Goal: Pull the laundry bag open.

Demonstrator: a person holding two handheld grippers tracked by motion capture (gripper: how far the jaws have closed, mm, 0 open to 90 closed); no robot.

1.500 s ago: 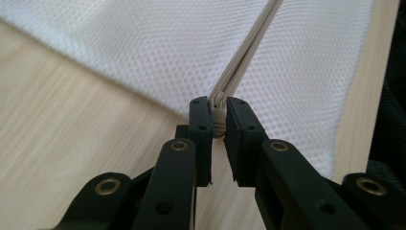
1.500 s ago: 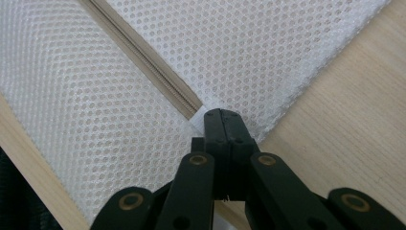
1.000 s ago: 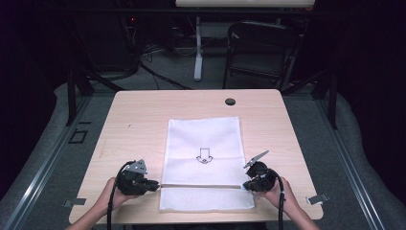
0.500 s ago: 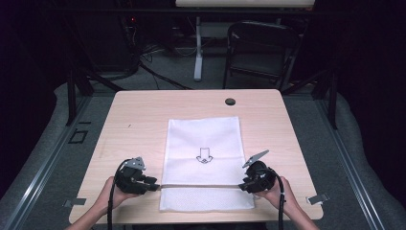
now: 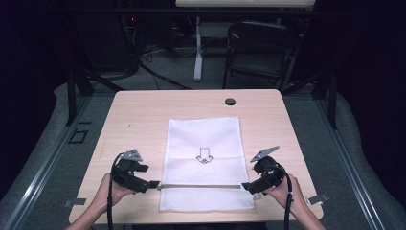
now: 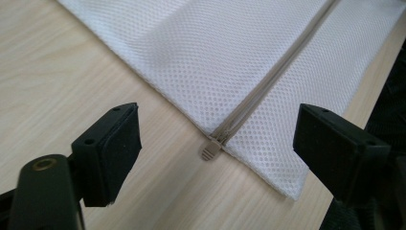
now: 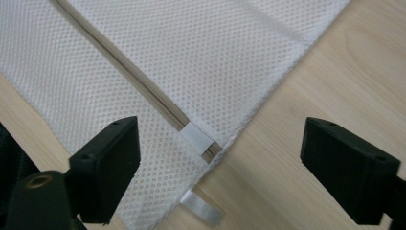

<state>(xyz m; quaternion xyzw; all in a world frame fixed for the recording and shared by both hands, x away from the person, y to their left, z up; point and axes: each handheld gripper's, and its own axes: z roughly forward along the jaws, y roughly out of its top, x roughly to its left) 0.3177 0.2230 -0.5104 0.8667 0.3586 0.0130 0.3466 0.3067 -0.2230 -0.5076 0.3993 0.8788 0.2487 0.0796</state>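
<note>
at each end of the white mesh zip bag (image 5: 206,163), your grippers wait.
left gripper (image 5: 154,183) gapes around the beige zipper pull (image 6: 209,151); right gripper (image 5: 245,186) gapes at the zipper's white tab end (image 7: 196,136).

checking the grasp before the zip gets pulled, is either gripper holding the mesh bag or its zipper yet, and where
Nothing is held. The left gripper is open around the zipper pull, and the right gripper is open over the mesh bag corner.

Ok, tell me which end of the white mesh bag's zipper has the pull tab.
The end at the left gripper: the beige zipper pull tab sticks out past the white mesh laundry bag there. The end at the right gripper has a flat white fabric stop.
</note>
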